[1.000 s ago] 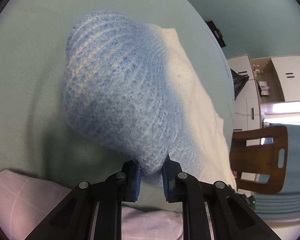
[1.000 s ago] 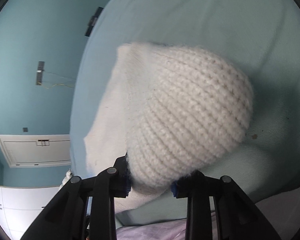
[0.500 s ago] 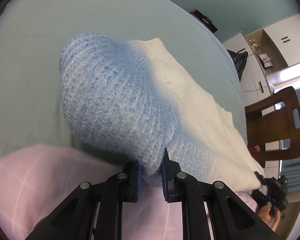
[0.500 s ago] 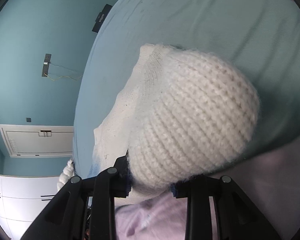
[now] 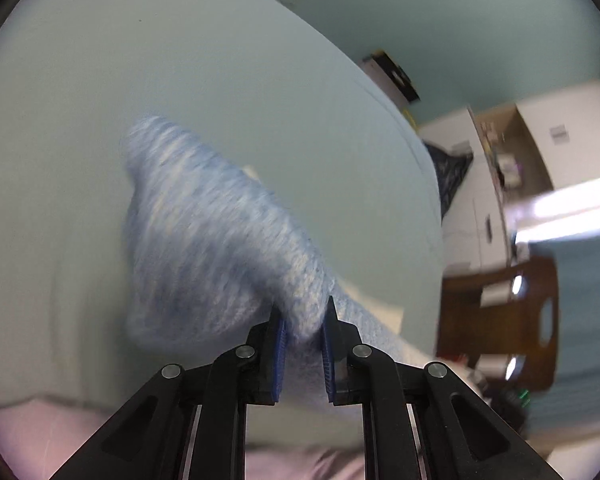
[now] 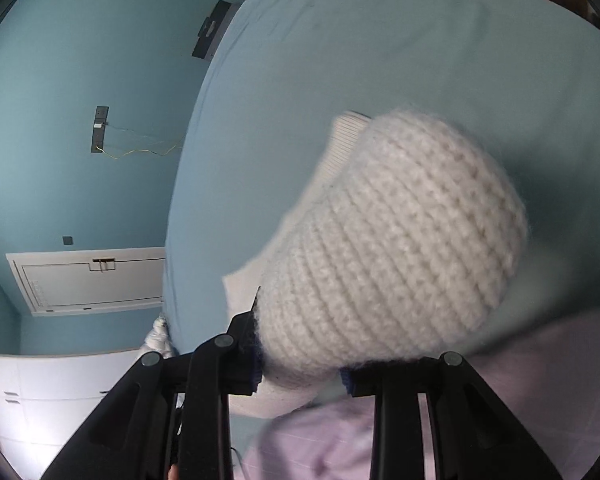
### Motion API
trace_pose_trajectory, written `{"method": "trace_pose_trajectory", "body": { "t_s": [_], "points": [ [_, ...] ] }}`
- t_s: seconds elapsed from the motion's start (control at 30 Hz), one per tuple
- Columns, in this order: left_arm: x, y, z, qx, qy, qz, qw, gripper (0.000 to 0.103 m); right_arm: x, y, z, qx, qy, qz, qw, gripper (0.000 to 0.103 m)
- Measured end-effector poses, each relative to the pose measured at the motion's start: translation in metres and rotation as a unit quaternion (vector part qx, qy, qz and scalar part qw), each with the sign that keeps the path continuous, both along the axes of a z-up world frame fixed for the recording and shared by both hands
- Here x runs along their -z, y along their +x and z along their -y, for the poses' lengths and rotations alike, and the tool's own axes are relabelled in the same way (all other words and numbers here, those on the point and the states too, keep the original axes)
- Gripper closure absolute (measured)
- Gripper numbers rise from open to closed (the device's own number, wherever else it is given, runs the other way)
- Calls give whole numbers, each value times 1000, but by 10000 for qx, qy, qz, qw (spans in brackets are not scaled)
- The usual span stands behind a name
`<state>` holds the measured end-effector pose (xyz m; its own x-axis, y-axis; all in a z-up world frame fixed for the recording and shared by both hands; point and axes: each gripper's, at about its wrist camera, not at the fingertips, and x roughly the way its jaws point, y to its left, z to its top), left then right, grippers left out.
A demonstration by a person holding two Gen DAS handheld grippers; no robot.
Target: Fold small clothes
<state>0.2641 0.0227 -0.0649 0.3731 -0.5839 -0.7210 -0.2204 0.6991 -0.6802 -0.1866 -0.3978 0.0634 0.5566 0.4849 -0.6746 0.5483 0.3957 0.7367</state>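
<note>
Above the pale blue bed [image 5: 180,80], the knitted garment with a blue-and-white sleeve [image 5: 204,248] and a cream chunky sleeve [image 6: 400,248] hangs between both tongs. The left tongs [image 5: 303,344] are clenched on the blue knit and the right tongs [image 6: 300,364] on the cream knit. To fold well, keep both corners level and the cloth stretched. Both tongs point obliquely downward.
</note>
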Motion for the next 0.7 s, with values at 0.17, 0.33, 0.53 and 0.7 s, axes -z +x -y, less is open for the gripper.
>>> {"method": "trace_pose_trajectory", "body": {
  "t_s": [0.17,0.33,0.53,0.7],
  "points": [
    [28,73,12,-54,-402,119,9991,85,35,92,24,381,609,-56,9974,40],
    [38,59,13,227,570,240,9978,2,47,114,31,-48,-438,-17,9990,23],
    [49,18,13,722,2972,802,9487,1,82,110,32,-666,-2332,-206,9699,21],
    [61,6,30,1137,3914,934,9084,1,98,141,17,-1223,-2790,95,9524,21]
  ]
}}
